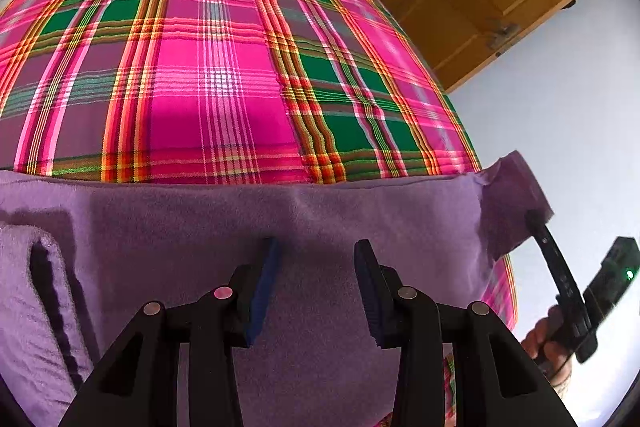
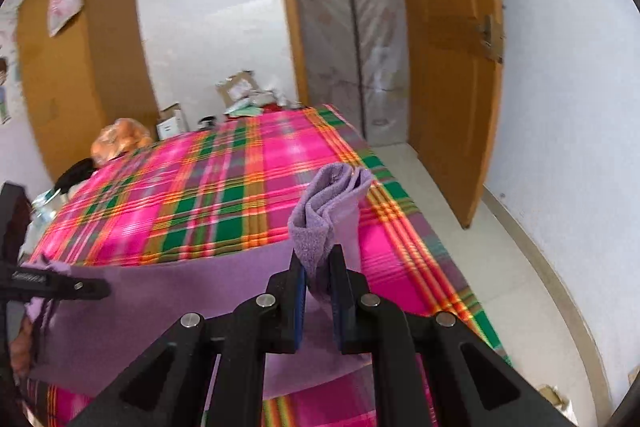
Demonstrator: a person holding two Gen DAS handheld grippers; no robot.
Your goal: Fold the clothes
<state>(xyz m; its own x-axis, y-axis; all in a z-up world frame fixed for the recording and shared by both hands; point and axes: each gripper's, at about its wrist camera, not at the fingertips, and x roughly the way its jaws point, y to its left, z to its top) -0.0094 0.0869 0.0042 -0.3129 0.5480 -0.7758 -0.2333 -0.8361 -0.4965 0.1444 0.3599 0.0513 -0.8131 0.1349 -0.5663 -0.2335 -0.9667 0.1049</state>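
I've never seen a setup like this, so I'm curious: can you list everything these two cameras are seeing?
Garment: one, purple fleece, spread along the near edge of the bed, one corner lifted.
Bedspread: one, pink, green and orange plaid, covering the bed.
Door: one, orange-brown wood, standing open on the right.
Wardrobe: one, orange-brown wood, against the far left wall.
Boxes: several, cardboard, beyond the far end of the bed.
Bag: one, orange, at the bed's far left corner.
Left gripper: one, black, jaws apart above the garment.
Right gripper: one, black, pinching the garment's lifted corner.
Hand: one, holding the right gripper's handle.
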